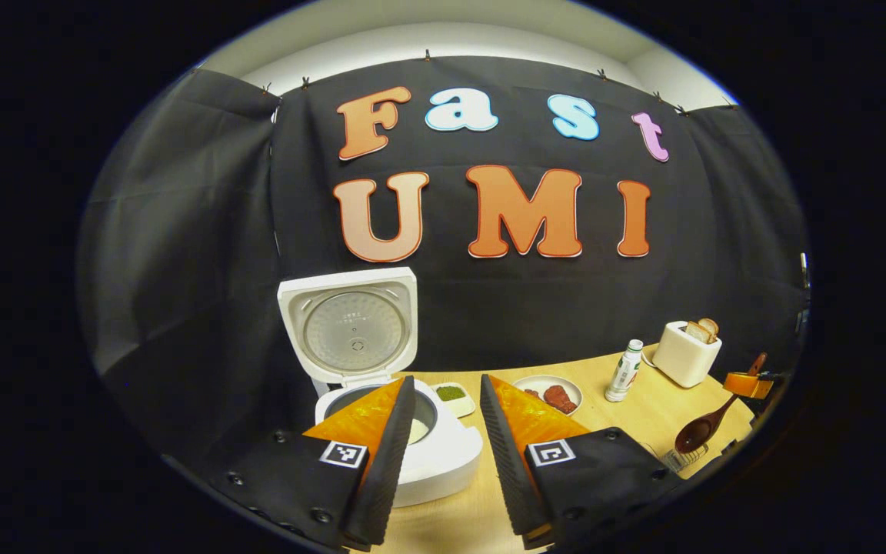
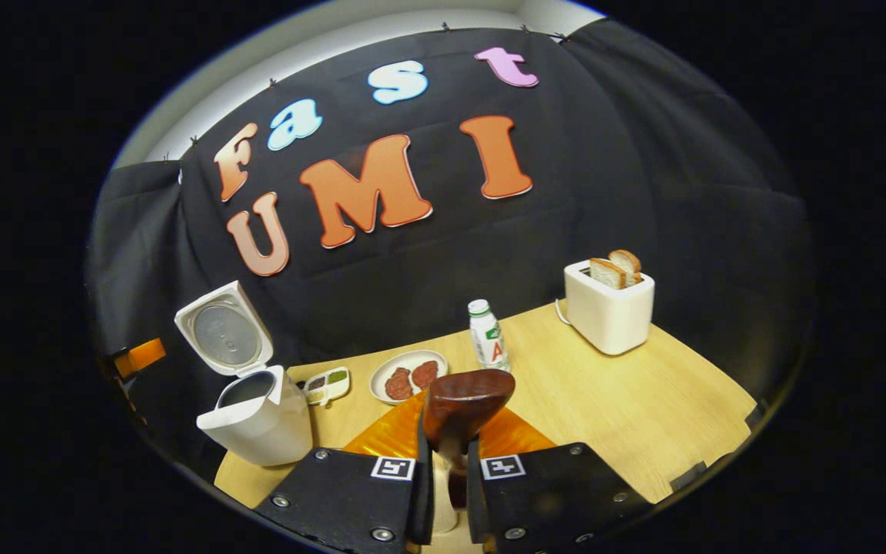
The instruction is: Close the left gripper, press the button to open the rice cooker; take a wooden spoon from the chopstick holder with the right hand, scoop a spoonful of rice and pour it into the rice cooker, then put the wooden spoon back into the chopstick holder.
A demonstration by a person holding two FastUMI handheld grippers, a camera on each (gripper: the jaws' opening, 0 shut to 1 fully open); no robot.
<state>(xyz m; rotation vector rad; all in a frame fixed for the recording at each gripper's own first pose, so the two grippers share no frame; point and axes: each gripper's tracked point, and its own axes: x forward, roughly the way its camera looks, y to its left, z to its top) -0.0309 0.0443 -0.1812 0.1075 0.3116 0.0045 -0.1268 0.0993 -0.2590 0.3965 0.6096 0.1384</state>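
Note:
The white rice cooker (image 1: 435,454) stands open with its lid (image 1: 347,327) upright, and something pale lies in its pot. My left gripper (image 1: 447,454) hovers just in front of the cooker, open and holding nothing. At the far right, my right gripper (image 1: 751,382) holds the wooden spoon (image 1: 701,431) by its handle, bowl down over a wire holder (image 1: 681,459). In the right gripper view, my right gripper (image 2: 449,454) is shut on the spoon (image 2: 464,404), whose dark bowl rises between the fingers. The cooker (image 2: 258,423) sits at the left, beside the left gripper (image 2: 139,355).
On the wooden table (image 2: 643,400) stand a white toaster (image 2: 608,304) with bread slices, a small bottle (image 2: 487,335), a plate of meat (image 2: 410,375) and a small dish of condiments (image 2: 325,385). The black cloth wall closes the back.

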